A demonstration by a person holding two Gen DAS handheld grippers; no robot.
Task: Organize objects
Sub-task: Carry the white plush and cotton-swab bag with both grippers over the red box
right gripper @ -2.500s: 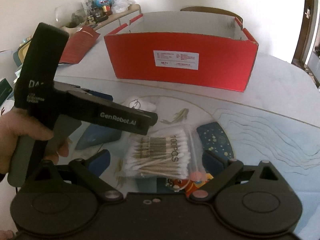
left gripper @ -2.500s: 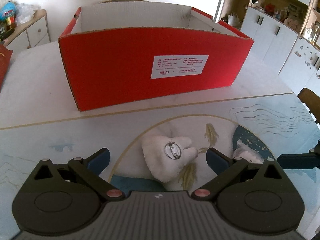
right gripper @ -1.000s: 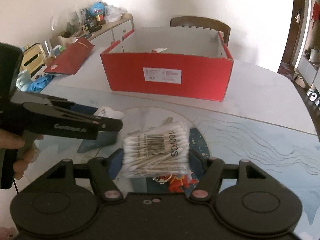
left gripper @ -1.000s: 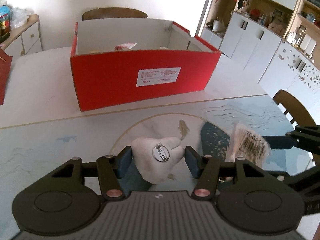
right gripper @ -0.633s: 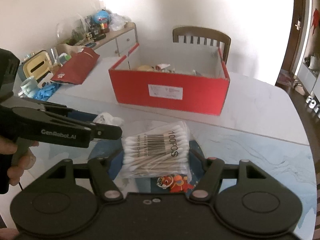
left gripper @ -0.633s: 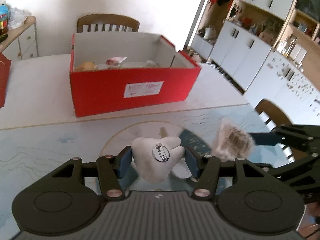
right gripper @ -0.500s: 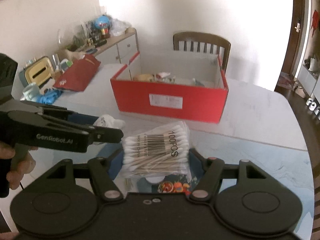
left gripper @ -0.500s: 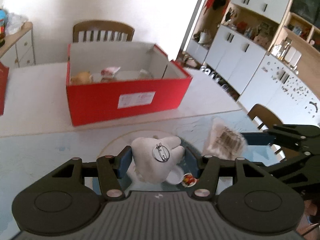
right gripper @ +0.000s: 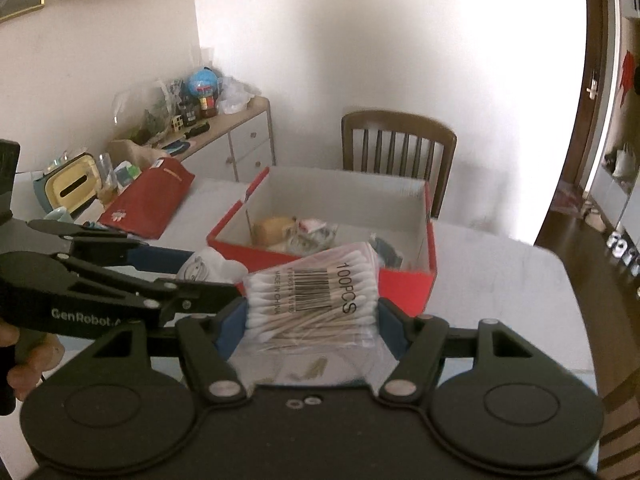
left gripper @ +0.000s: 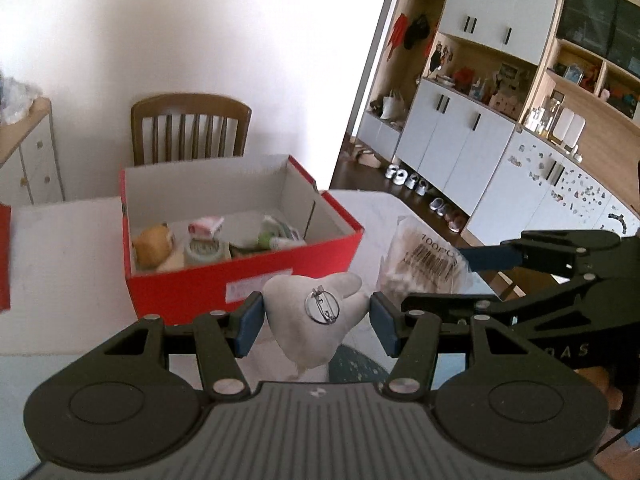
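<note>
My left gripper point(left gripper: 316, 322) is shut on a white plush brooch point(left gripper: 310, 334) with a round metal pin on its back, lifted above the table. My right gripper point(right gripper: 312, 326) is shut on a clear bag of cotton swabs point(right gripper: 316, 296), also held in the air. The open red box point(left gripper: 240, 276) stands ahead on the table and holds several small items. In the left wrist view the swab bag point(left gripper: 424, 266) and the right gripper point(left gripper: 436, 284) show at the right. In the right wrist view the left gripper point(right gripper: 208, 276), in a person's hand, shows at the left with the brooch point(right gripper: 208, 266).
A wooden chair point(left gripper: 188, 128) stands behind the red box point(right gripper: 404, 280). A red pouch point(right gripper: 150, 196) lies at the table's left, by a cluttered sideboard point(right gripper: 224, 128). White cabinets point(left gripper: 460, 148) and shoes line the right wall. The white tabletop point(right gripper: 500, 264) extends right of the box.
Both grippers have risen with their loads, so the box's inside now shows. Earlier still, both stood open around the brooch and the swab bag on the table and then closed on them.
</note>
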